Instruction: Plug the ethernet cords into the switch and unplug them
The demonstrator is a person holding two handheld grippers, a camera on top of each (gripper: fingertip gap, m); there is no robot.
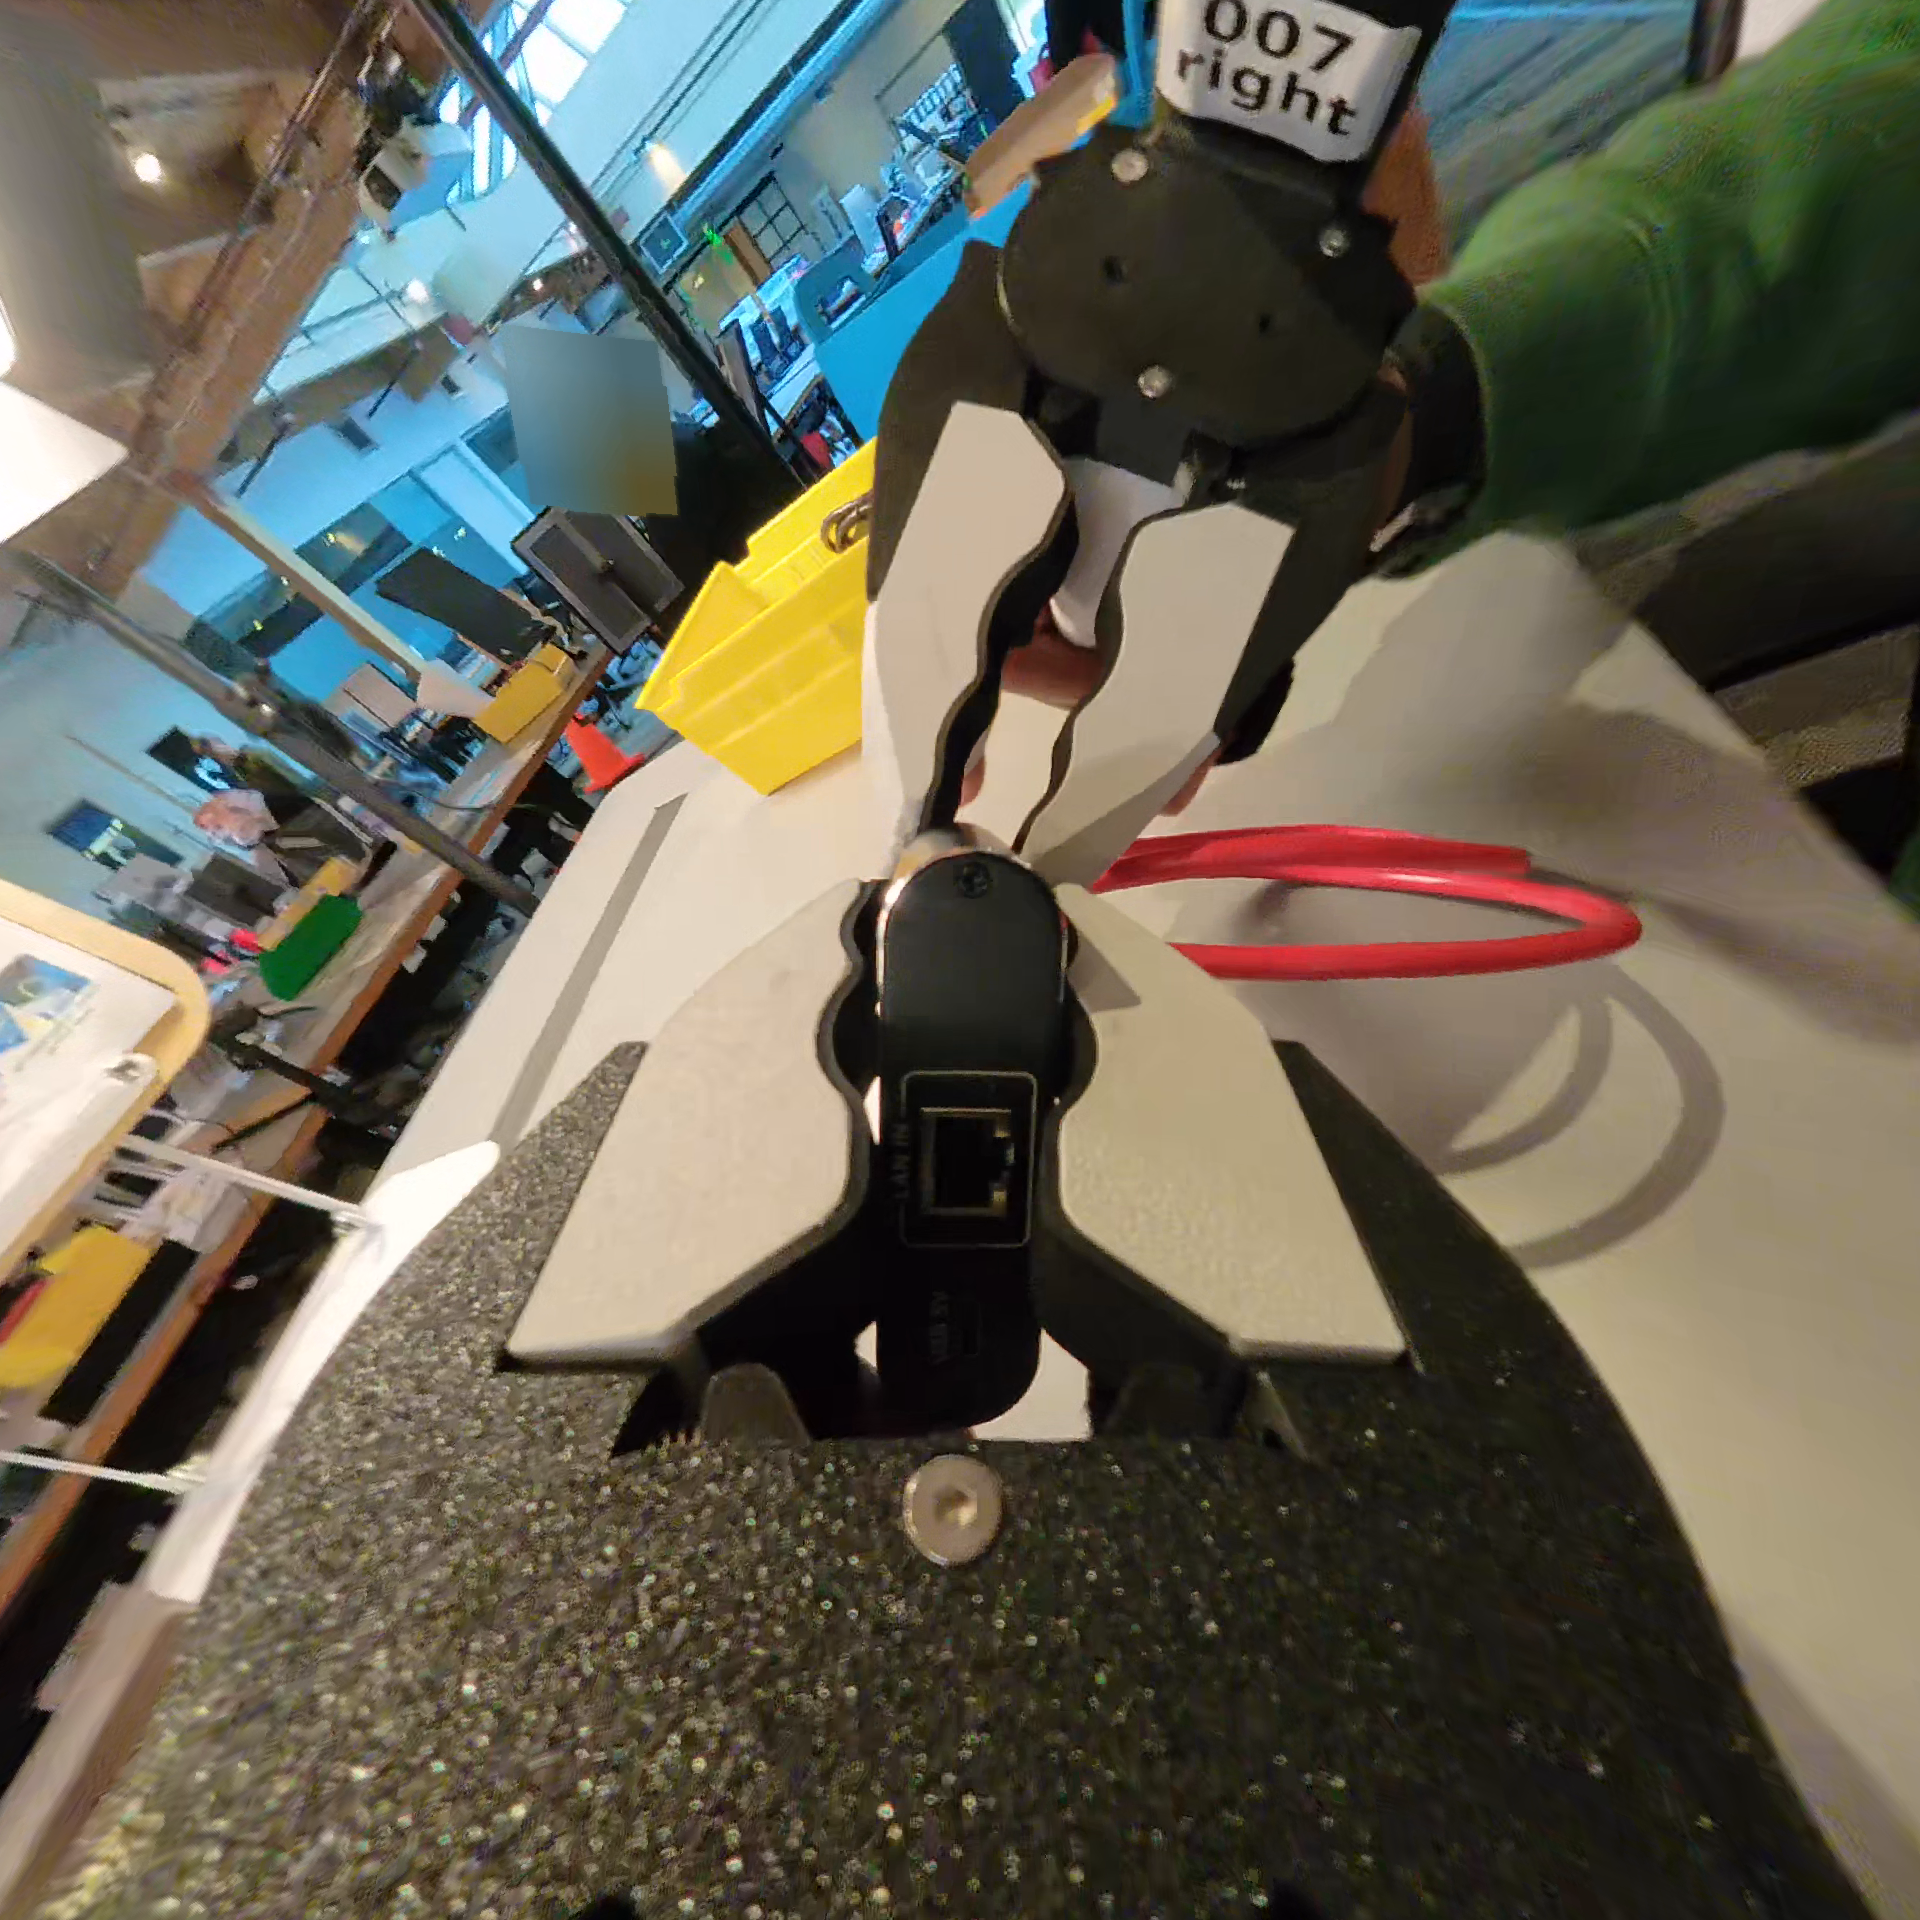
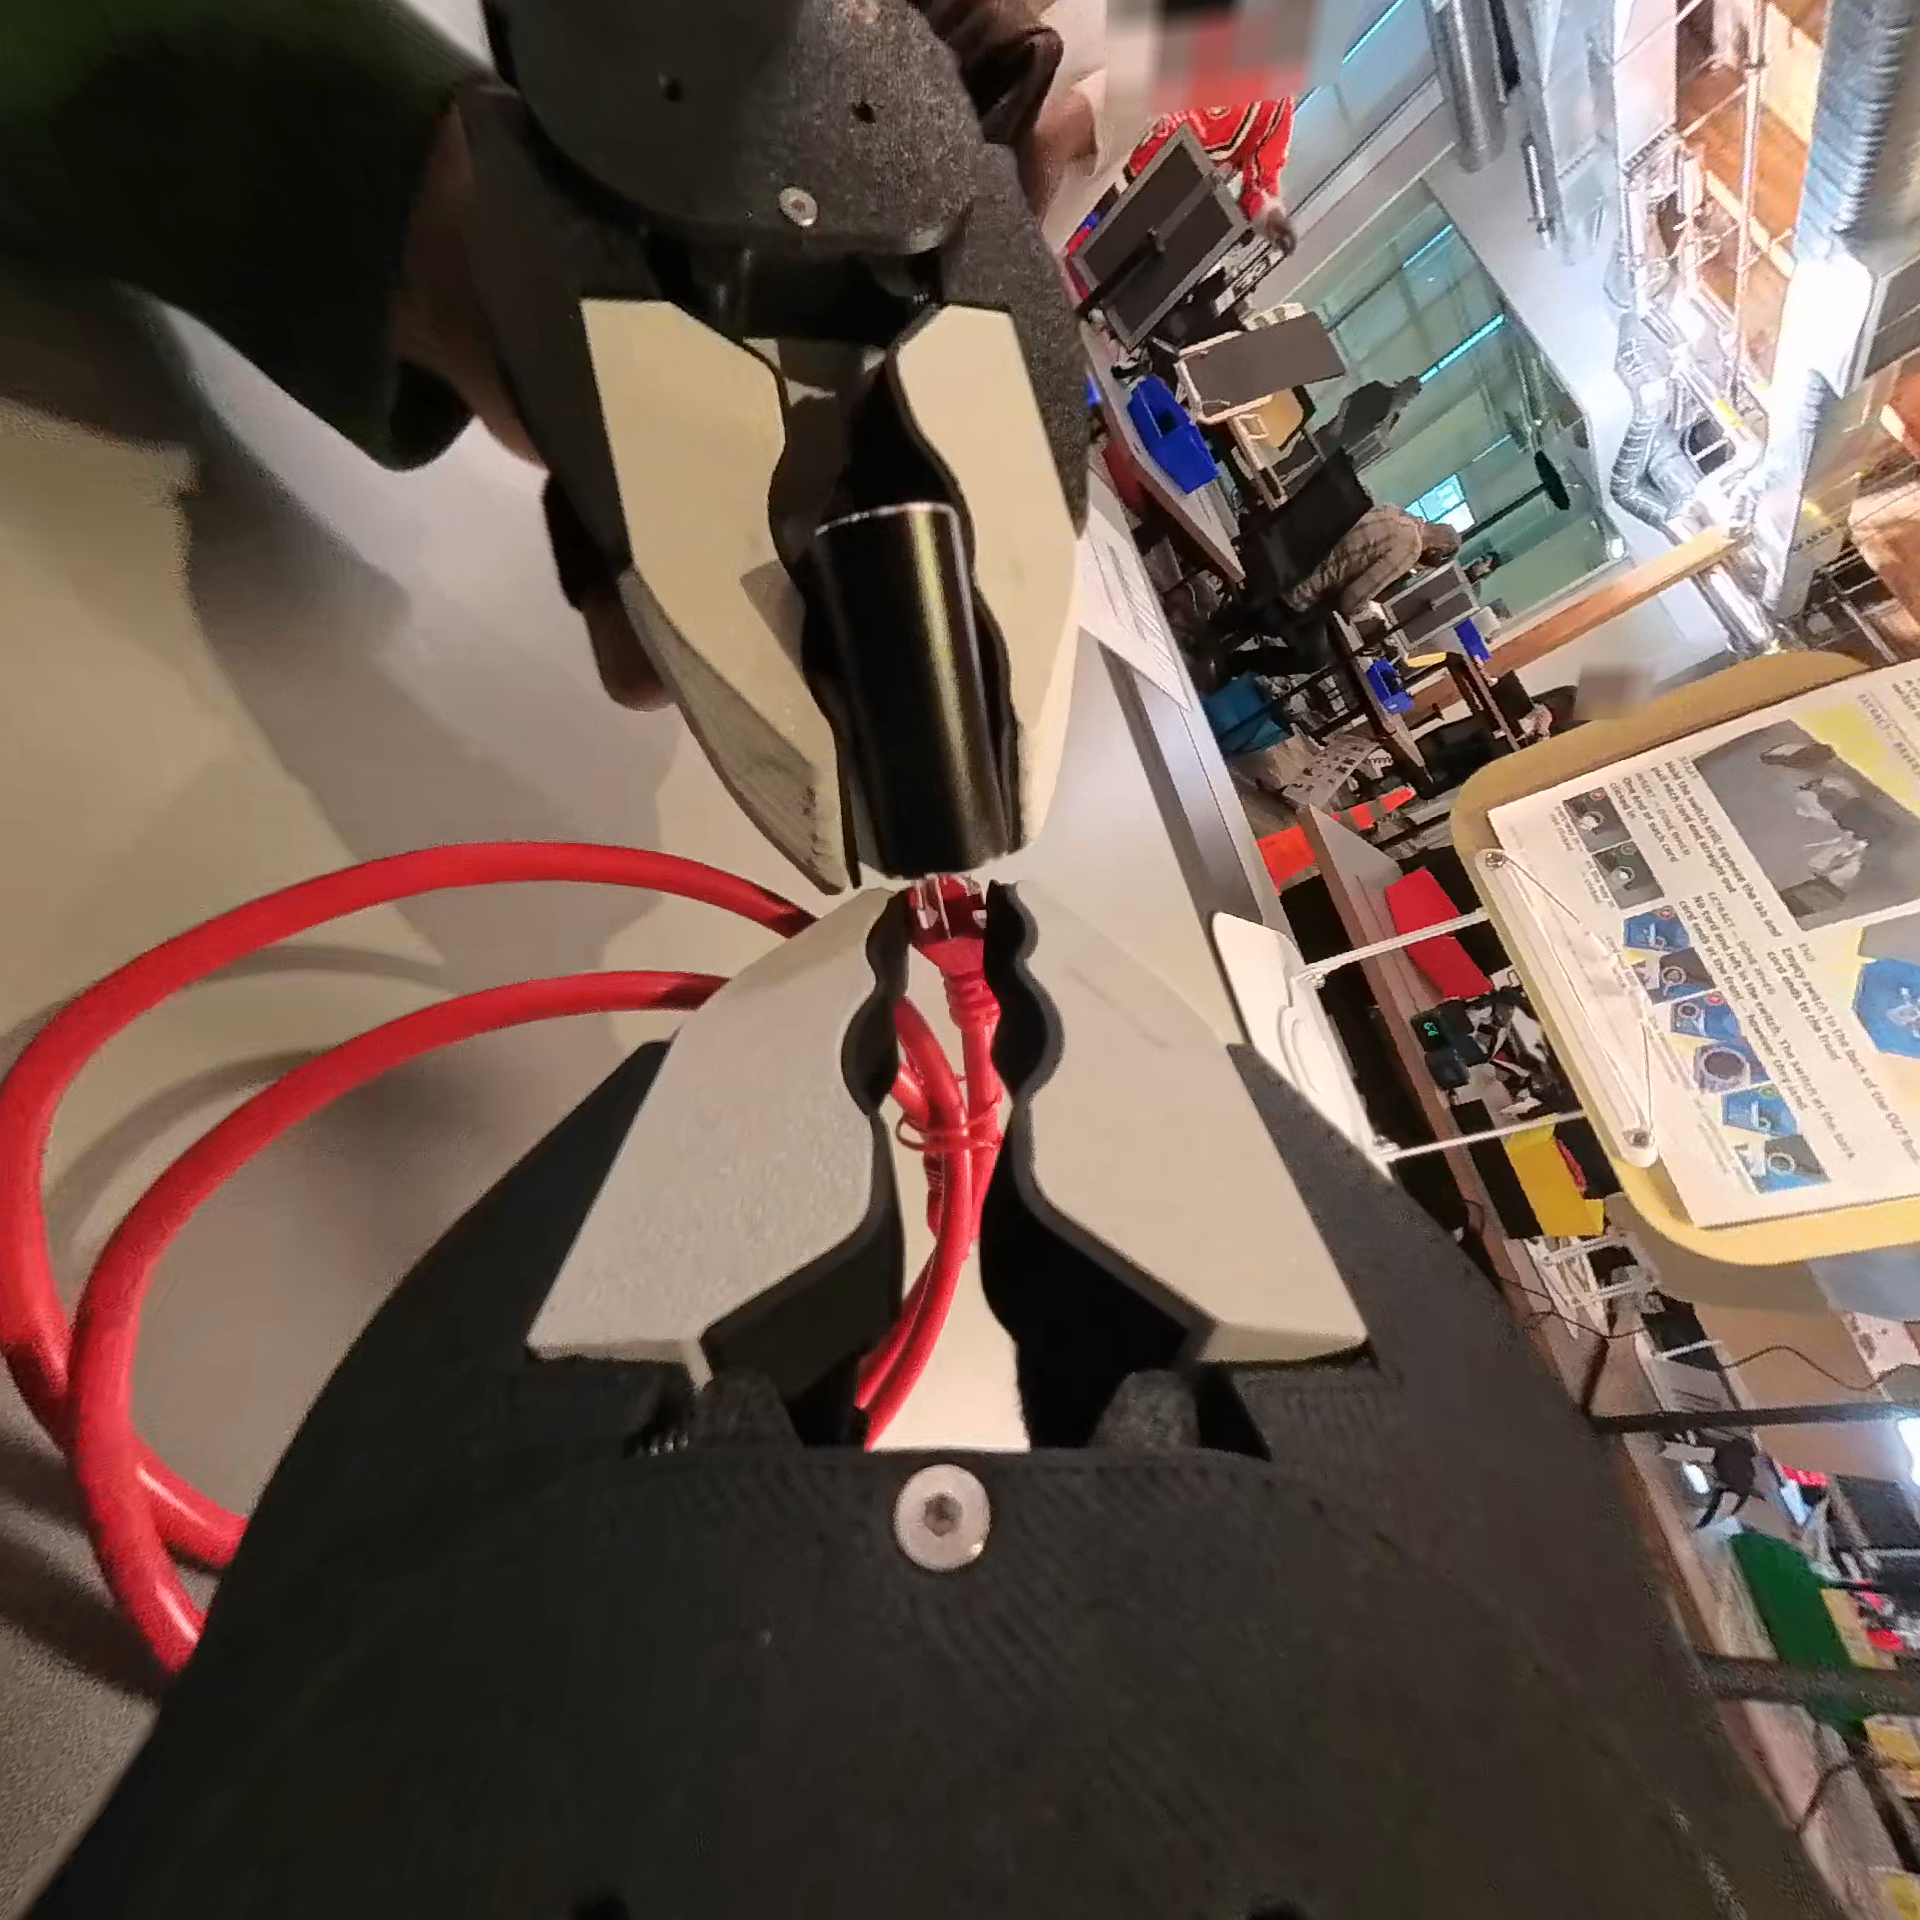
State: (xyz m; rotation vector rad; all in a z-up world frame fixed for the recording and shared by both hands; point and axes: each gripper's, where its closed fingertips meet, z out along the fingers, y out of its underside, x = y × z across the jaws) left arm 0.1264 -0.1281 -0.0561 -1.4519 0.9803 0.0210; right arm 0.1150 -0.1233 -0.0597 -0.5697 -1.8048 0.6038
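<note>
The left hand-held gripper (image 1: 971, 914) pinches a small black oblong plastic switch (image 1: 966, 1101) between its grey fingers, lifted off the pale grey surface (image 1: 1558, 1351). Only the left wrist view shows the switch's near face, with a square network port that holds no plug. The right wrist view shows its smooth rounded back and far end instead. There the right hand-held gripper (image 2: 940, 904) is pressed onto the red plastic plug (image 2: 951, 940) of a coiled red ethernet cord (image 2: 312, 935), the plug tip just at the switch's end; whether it is seated cannot be told. The cord's loops hang and lie over the surface. A yellow plastic bin (image 1: 769, 665) sits toward the surface's far edge.
</note>
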